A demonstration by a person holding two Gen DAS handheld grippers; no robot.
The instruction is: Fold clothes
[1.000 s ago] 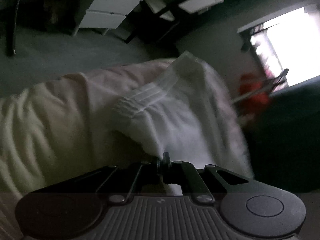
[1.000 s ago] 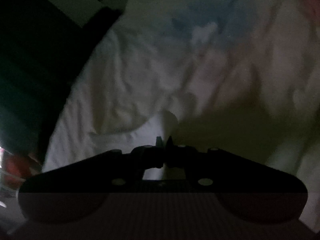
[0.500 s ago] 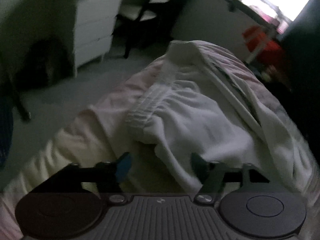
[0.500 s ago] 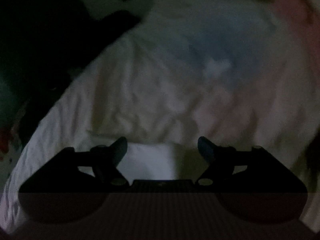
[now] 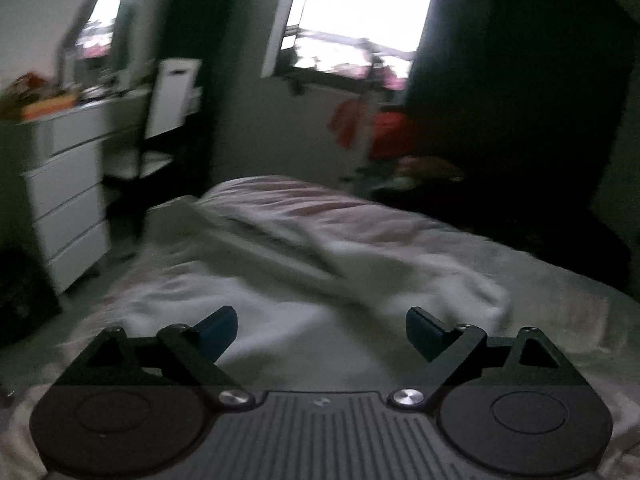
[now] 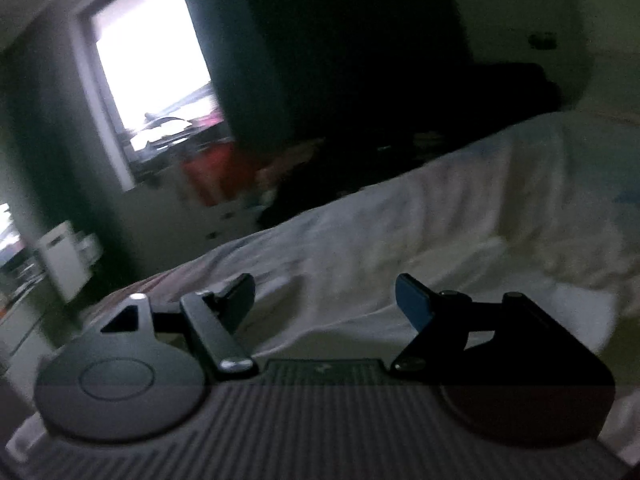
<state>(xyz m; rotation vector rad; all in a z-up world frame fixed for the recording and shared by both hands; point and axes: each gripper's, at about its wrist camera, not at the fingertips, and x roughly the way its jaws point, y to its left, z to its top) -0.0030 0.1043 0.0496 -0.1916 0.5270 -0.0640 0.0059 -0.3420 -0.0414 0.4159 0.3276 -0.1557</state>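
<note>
A white garment lies rumpled on the bed, blurred by motion. My left gripper is open and empty, raised a little above the near part of the garment. My right gripper is open and empty, held over the pale bed cover. In the right wrist view a pale fold of cloth lies beyond the fingers; I cannot tell if it is the garment.
A white chest of drawers and a chair stand left of the bed. A bright window is on the far wall, with red items below it. Dark furniture fills the right side.
Both grippers let go of the white garment and opened wide. Both have since lifted and tilted up, so the room and window now show.
</note>
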